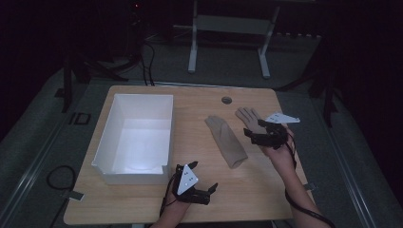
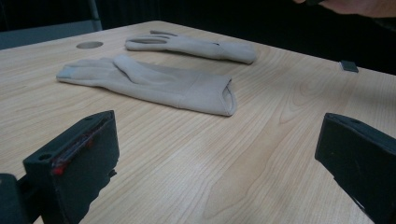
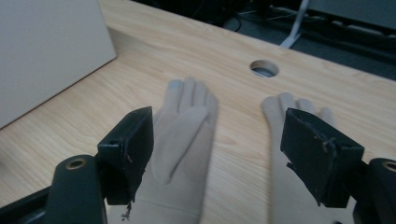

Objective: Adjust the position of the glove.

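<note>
The open white rectangular box stands at the table's left. The left gripper rests near the front edge, jaws wide apart and empty. Two beige fabric gloves lie flat mid-table: the nearer glove, then the farther glove, over which the right gripper hovers, jaws apart, gripping nothing. This looks like the reach; next comes lowering and pinching the fabric.

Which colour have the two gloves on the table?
Plain beige gloves, clearest in the left gripper view.

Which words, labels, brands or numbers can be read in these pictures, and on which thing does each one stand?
None can be read: no print shows on the two beige fabric gloves, the white rectangular box, the light wooden table or the grey three-cornered plates.
</note>
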`<state>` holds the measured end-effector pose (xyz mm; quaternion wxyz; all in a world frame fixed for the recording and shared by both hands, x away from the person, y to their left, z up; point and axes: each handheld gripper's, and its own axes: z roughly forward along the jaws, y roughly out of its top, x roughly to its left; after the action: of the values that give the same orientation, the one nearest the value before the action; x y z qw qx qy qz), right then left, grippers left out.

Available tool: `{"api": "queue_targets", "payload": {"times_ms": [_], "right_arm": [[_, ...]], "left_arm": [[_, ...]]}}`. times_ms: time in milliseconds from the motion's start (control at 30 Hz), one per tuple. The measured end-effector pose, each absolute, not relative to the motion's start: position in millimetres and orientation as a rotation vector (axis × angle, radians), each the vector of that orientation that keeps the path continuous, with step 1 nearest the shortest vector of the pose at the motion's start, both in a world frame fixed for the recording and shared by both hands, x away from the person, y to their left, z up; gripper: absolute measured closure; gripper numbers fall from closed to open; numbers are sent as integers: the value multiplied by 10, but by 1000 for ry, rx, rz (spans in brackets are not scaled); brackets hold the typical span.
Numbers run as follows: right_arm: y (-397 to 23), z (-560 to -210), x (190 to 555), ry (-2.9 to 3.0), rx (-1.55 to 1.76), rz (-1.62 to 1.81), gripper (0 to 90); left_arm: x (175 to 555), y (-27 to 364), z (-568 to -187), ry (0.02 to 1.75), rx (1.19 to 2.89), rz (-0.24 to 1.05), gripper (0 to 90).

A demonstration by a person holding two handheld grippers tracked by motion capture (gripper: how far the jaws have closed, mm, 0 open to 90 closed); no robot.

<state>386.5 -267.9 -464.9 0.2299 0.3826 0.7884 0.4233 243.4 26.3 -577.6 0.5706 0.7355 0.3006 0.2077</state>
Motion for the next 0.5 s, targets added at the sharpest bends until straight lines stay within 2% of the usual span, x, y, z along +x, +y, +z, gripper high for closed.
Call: {"api": "queue_targets", "payload": {"times_ms": [233, 367, 500], "right_arm": [[-2526, -4799, 3984, 2208, 1057, 1145, 255], [-2465, -4885, 4044, 2232, 1046, 1147, 299], [-2406, -4967, 4095, 2257, 1041, 1128, 299]], "left_arm": [[2433, 262, -5777, 704, 1725, 487, 2], [2432, 259, -5776, 701, 1727, 483, 2], [2433, 261, -5777, 701, 1726, 481, 2]]}}
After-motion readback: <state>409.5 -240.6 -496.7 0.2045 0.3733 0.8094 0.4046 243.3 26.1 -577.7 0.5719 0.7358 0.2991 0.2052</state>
